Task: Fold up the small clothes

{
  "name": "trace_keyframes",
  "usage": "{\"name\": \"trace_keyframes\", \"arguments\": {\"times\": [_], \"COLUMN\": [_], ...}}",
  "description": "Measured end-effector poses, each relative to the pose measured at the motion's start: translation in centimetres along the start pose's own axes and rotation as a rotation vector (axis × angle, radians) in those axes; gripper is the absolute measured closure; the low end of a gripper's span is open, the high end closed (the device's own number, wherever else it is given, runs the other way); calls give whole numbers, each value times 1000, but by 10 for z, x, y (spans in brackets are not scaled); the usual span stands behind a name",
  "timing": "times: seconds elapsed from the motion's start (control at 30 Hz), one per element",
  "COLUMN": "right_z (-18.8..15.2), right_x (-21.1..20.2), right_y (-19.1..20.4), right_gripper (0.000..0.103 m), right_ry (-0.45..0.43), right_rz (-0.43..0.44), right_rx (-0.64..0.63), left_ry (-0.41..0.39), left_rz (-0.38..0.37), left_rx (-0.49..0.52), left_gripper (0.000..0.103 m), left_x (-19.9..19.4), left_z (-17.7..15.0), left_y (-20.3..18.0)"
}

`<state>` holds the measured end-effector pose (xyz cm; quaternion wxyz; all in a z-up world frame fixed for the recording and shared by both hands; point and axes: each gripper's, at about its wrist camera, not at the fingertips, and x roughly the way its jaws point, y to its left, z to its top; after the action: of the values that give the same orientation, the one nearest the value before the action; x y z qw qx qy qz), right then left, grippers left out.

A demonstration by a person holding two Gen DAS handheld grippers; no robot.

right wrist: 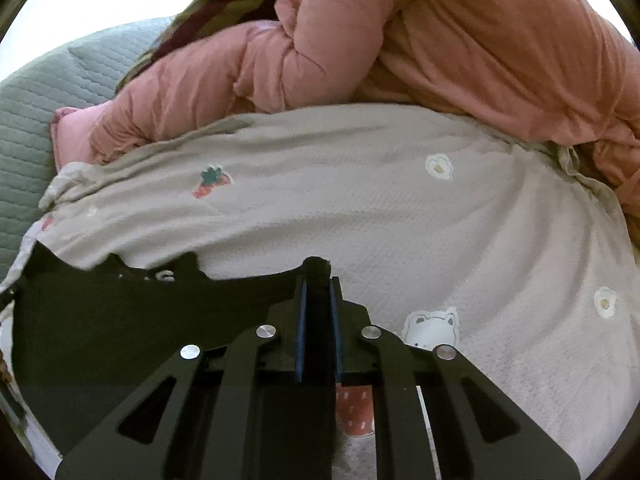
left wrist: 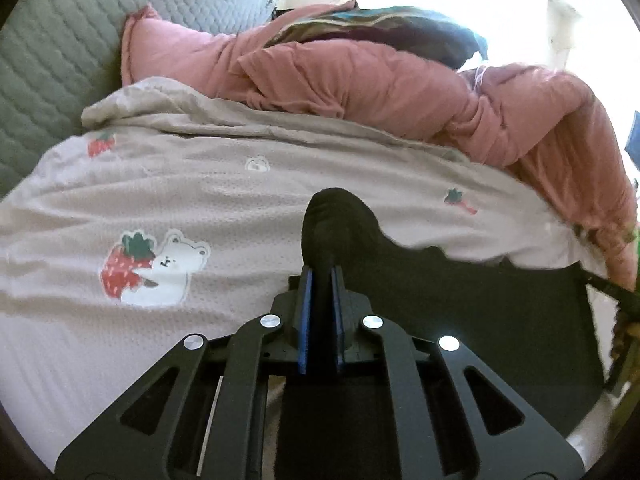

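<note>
Both tongs clamped on the black garment, ready to fold.

Left tongs (left wrist: 320, 276) pinch a bunched corner of the black garment (left wrist: 480, 320); its body runs off to their right. Right tongs (right wrist: 318, 284) pinch its top edge, cloth spreading to their left. So I read its long axis as spanning between my two hands, each at one end, neither nearer. It lies on the strawberry-print blanket (left wrist: 180, 184) on the bed, pink duvet (left wrist: 360, 88) beyond.

A bed under a pale printed blanket (left wrist: 224, 204) carries a black garment (left wrist: 480, 304) and a bunched pink quilt (left wrist: 400, 92).
</note>
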<state>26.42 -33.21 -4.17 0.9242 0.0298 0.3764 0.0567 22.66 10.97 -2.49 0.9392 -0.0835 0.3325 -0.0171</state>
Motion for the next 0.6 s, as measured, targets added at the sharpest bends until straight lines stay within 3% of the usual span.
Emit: {"name": "trace_keyframes", "arguments": {"times": [0.13,0.2,0.27,0.47,0.53,0.6], "right_z": [-7,-10,-14,-21,-21,-20], "right_x": [14,20,25,26,25,22], "right_y": [-1,1,3,8,5,2], "right_gripper": [93,92,92,91,82,80], "right_ry": [43,65,84,83,85,85], "right_rz": [-33,-57,-81,-135,-138,-140], "right_rx": [-4,-18,-30,-82,-72,-52], "left_ry": [100,130,131,131,126,125], "left_rz": [77,70,70,84,95,99], "left_rx": [8,-28,-55,-43,-40,-40], "left_gripper": [100,96,90,87,85,83], "left_x": [30,37,36,31,27,24], "left_z": [-12,-17,-17,-19,-19,-19], "left_y": [7,15,20,18,17,16]}}
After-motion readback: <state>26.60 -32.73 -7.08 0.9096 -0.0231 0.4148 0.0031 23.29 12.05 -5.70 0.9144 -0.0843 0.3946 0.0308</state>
